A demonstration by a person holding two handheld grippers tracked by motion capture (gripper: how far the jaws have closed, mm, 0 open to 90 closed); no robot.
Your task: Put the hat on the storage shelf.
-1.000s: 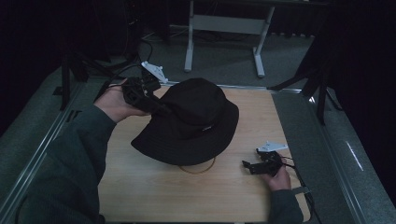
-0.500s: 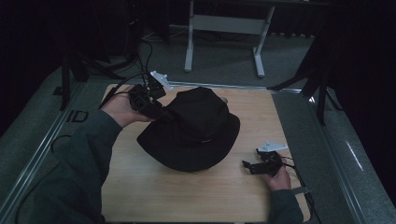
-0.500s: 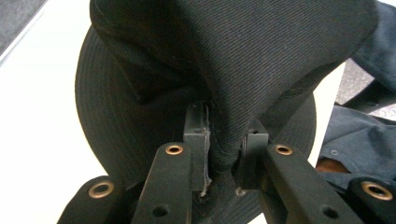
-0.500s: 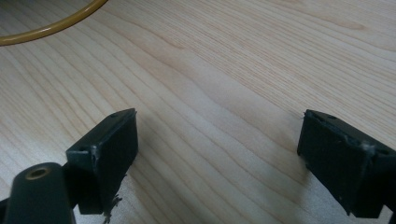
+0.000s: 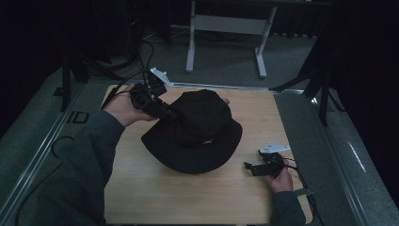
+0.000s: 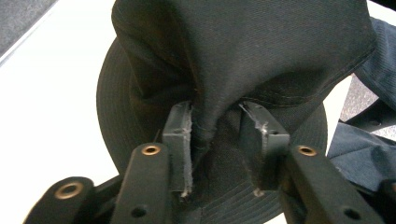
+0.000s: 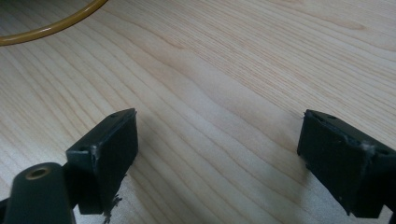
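One pinched fold of hat (image 6: 243,60) crown between half-parted, just-opening left gripper (image 6: 217,140) pads; right gripper (image 7: 217,154) wide, empty, beyond opposite brim.

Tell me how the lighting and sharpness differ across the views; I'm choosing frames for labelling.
High view: dim, surroundings nearly black, so the black hat shows little detail on the wooden table. Left gripper view: table behind the hat blown out to white; the fabric between the left claw pads stays sharp. Right gripper view: evenly lit, crisp wood grain, soft shadows beside the right claw.
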